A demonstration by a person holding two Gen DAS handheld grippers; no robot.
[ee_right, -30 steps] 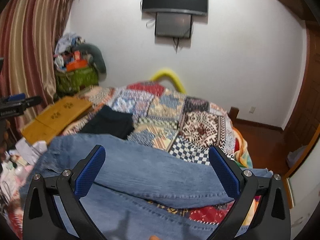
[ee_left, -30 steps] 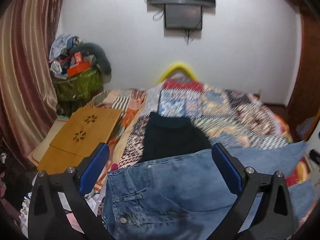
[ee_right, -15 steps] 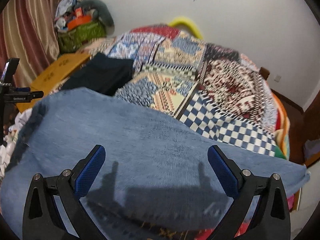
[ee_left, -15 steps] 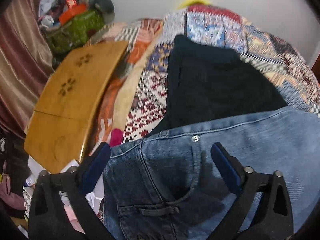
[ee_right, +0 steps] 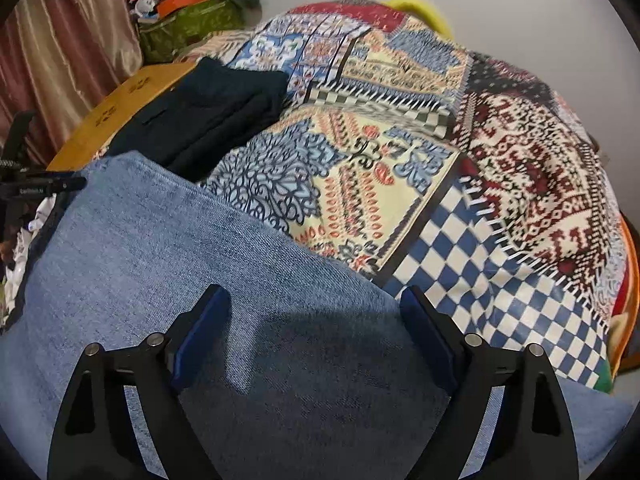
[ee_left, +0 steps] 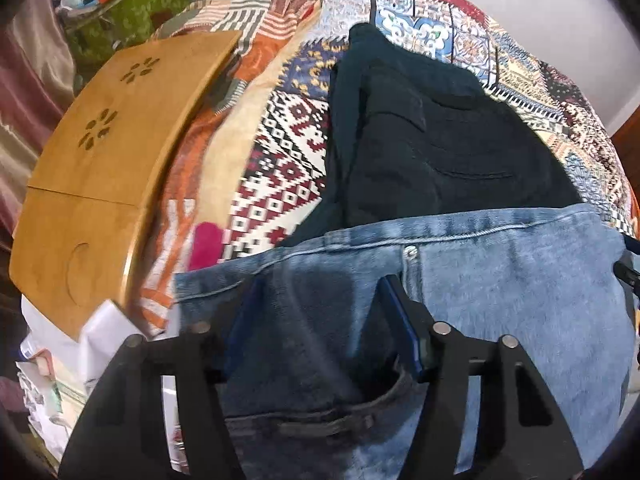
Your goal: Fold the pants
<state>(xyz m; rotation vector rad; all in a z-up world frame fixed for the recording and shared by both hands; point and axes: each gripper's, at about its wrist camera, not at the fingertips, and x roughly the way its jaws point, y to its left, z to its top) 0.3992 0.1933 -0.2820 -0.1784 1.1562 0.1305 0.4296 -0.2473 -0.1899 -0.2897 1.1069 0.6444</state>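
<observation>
- Light blue denim jeans spread on patchwork quilt-covered bed, waistband touching folded dark navy pants.
- Left gripper closing, waistband denim between pads, not pinched.
- Right gripper wide, narrowing over leg fabric.

Bed with patchwork quilt filling the frame, blue jeans spread across the lower part, folded dark pants just above them at centre, wooden lap tray on the bed's left edge
</observation>
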